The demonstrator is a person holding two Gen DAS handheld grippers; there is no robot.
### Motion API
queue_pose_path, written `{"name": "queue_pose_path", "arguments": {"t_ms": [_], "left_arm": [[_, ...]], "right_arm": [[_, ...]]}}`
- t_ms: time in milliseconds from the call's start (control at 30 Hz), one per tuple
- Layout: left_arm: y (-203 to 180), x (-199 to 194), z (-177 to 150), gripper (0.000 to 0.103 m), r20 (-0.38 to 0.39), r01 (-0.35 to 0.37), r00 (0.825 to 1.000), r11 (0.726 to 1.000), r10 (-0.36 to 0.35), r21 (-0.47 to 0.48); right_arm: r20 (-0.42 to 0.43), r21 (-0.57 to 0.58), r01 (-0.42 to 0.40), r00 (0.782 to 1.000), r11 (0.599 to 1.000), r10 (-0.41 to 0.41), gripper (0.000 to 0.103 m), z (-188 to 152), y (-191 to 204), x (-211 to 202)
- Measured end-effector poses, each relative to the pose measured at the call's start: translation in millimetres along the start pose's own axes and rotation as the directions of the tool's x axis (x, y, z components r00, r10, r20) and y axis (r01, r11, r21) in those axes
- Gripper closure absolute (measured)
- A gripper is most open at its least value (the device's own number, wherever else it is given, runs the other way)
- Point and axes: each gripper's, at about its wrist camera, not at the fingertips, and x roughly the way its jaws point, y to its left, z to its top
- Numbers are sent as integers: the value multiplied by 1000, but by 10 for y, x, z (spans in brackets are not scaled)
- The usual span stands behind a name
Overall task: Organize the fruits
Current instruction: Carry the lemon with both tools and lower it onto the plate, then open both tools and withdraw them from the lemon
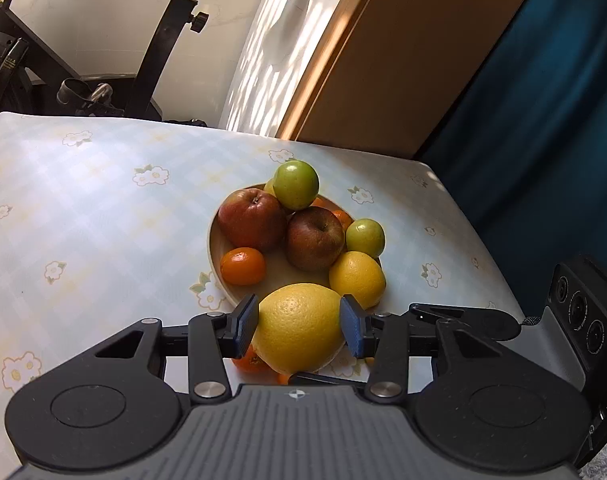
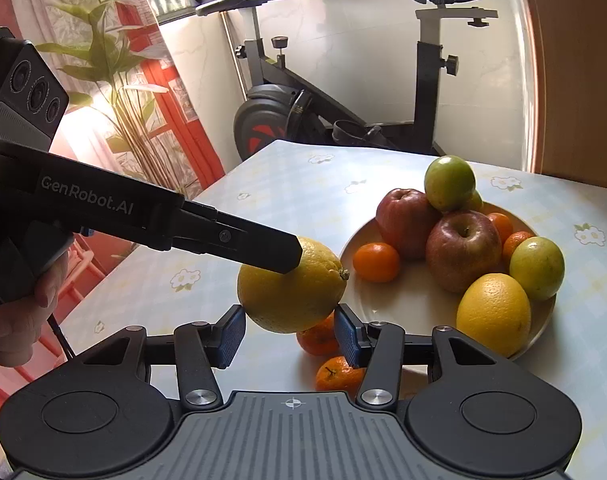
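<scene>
My left gripper (image 1: 299, 324) is shut on a large yellow citrus fruit (image 1: 299, 328) and holds it above the table, just short of the round plate (image 1: 217, 248). From the right wrist view, that fruit (image 2: 291, 290) hangs in the left gripper's fingers (image 2: 263, 246). The plate (image 2: 403, 304) holds two red apples (image 2: 461, 250), green fruits (image 2: 449, 182), a yellow orange (image 2: 493, 314) and small tangerines (image 2: 375, 262). My right gripper (image 2: 289, 334) is open and empty, low behind the held fruit. Two tangerines (image 2: 339, 372) lie on the table under it.
The table has a light checked cloth with flowers (image 1: 83, 208). An exercise bike (image 2: 343, 92) stands beyond the far edge. A wooden panel (image 1: 403, 60) and blue curtain (image 1: 543, 120) are to the right, and a plant (image 2: 115, 80) is to the left.
</scene>
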Motion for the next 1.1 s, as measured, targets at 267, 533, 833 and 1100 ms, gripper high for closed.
{"name": "queue_pose_path", "arguments": {"t_ms": [267, 533, 833, 1100], "left_arm": [[-103, 432, 224, 56, -55, 6, 998, 1000, -5, 22], [-53, 714, 261, 56, -112, -6, 994, 1000, 8, 19], [26, 864, 275, 61, -135, -36, 990, 999, 34, -10], [-8, 789, 248, 61, -100, -65, 993, 998, 63, -20]], "right_arm": [[-26, 51, 51, 998, 997, -49, 58, 40, -393, 130], [-69, 99, 71, 996, 993, -64, 58, -14, -594, 325], [-81, 125, 75, 995, 989, -65, 64, 22, -663, 387], [-87, 46, 136, 988, 990, -131, 64, -93, -549, 251]]}}
